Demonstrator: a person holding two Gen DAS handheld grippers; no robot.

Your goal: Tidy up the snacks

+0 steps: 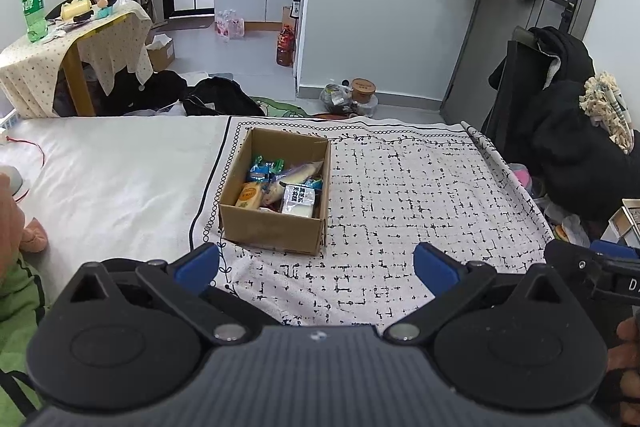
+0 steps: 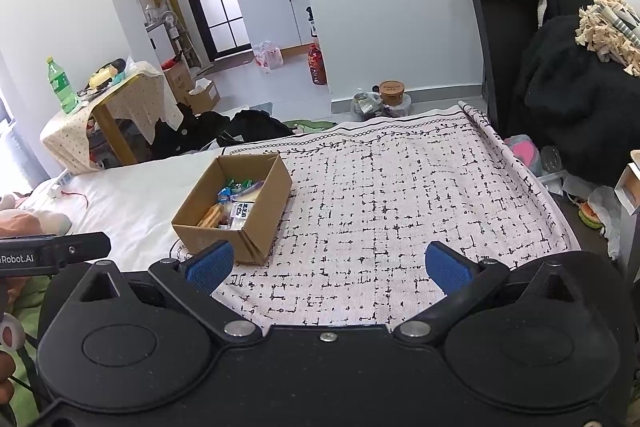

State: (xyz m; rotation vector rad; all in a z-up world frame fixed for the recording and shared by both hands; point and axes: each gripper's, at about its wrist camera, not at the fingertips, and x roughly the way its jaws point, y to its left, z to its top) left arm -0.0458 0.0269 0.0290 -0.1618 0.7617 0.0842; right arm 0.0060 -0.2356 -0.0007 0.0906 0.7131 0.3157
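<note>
Up close in the left wrist view, the left gripper (image 1: 316,265) has its jaws spread wide, blue pads (image 1: 197,267) far apart, and nothing between them. It hangs over the near edge of a patterned cloth (image 1: 400,195) that covers the right part of a white bed (image 1: 112,179). A cardboard box (image 1: 276,187) sits open on the cloth's left side, just ahead of the left pad. Inside lie the snacks (image 1: 280,187): an orange packet at the near left, a clear packet with a black-and-white label at the near right, blue and green wrappers toward the back. Part of the right gripper (image 1: 596,275) shows at the right edge. A green bottle (image 1: 33,7) stands on a draped side table (image 1: 80,43) far left, well apart from the bed.

From the right wrist view, the right gripper (image 2: 330,267) is likewise wide open and empty, its pads (image 2: 446,267) well apart above bare cloth (image 2: 400,195). The box (image 2: 236,203) lies ahead and to the left, its near corner just beside the left pad; the snacks (image 2: 234,201) fill its inside. A piece of the left gripper (image 2: 52,251) juts in at the left edge, marked "Robot.AI". Dark coats (image 2: 568,79) pile on a chair to the right of the bed (image 2: 132,203).
</note>
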